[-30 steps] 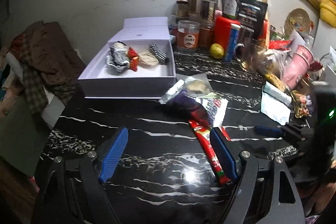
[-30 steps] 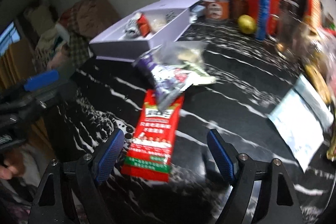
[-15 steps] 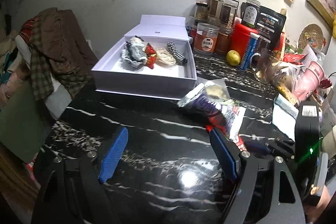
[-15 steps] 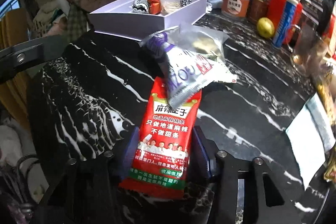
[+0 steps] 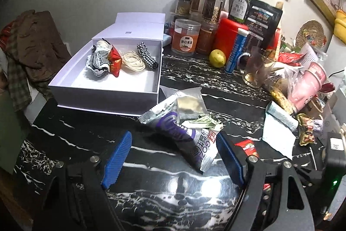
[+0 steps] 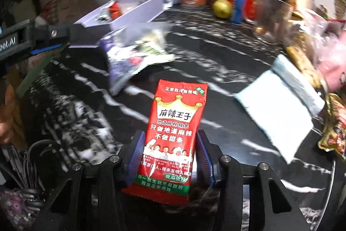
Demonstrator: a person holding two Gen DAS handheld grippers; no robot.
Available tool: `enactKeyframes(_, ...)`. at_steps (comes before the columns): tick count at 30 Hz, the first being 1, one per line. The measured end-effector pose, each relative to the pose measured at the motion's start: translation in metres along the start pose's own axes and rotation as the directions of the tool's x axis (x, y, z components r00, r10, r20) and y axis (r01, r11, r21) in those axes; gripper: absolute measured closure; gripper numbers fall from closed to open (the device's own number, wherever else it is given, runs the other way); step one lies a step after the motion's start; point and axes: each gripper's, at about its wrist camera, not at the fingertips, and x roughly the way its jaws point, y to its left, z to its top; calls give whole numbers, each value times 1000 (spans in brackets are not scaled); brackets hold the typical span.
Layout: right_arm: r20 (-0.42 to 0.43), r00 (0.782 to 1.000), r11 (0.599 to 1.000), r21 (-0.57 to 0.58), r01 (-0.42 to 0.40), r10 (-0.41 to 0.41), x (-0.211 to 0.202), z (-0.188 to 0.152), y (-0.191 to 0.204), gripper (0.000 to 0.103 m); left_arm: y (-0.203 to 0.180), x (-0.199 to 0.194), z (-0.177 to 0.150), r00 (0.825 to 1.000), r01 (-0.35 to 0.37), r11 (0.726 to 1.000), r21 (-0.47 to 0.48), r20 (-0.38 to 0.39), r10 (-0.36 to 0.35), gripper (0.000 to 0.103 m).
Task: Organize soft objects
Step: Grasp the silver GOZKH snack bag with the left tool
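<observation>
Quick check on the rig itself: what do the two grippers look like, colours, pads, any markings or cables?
Both match. The left gripper and right gripper have black angular plastic frames with silver screw heads and blue ribbed pads on the fingers. From the right wrist view, the left unit's side carries white lettering, partly cut off. Black cables bundle at that view's lower left.

The table (image 5: 71, 142) is polished black stone with white veins, glossy enough to mirror a lamp. The red snack packet (image 6: 173, 133) is shiny printed plastic film; the purple packet (image 5: 186, 135) is crinkled glossy foil. The white box (image 5: 103, 92) looks like smooth matt cardboard, holding striped cloth (image 5: 98, 58) and coiled cord (image 5: 133, 60). The gripper pads (image 5: 117, 158) are ribbed blue plastic on matt black frames. Jars (image 5: 186, 37) are clear plastic.
</observation>
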Motion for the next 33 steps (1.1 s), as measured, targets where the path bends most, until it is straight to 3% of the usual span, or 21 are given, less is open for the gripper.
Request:
enactKeyframes(16, 26, 998, 999, -9, -50, 51, 16, 26, -21, 55, 4, 55, 19, 989, -143, 988, -64, -47, 140, 22)
enactKeyframes(20, 29, 998, 999, -1, -49, 49, 19, 28, -23, 55, 3, 70, 15, 979, -188, 982, -24, -83, 186, 23)
enactKeyframes(23, 17, 998, 998, 4, -61, 61, 21, 29, -23, 56, 6, 77, 10, 978, -180, 984, -18, -112, 177, 35)
enactKeyframes(26, 12, 998, 998, -17, -54, 55, 23, 29, -19, 56, 11, 80, 5, 986, -121, 992, -44, -120, 115, 51)
enactKeyframes(33, 25, 998, 998, -13, -60, 60, 16, 22, -18, 58, 4, 68, -3, 990, -73, 997, 13, -117, 74, 60)
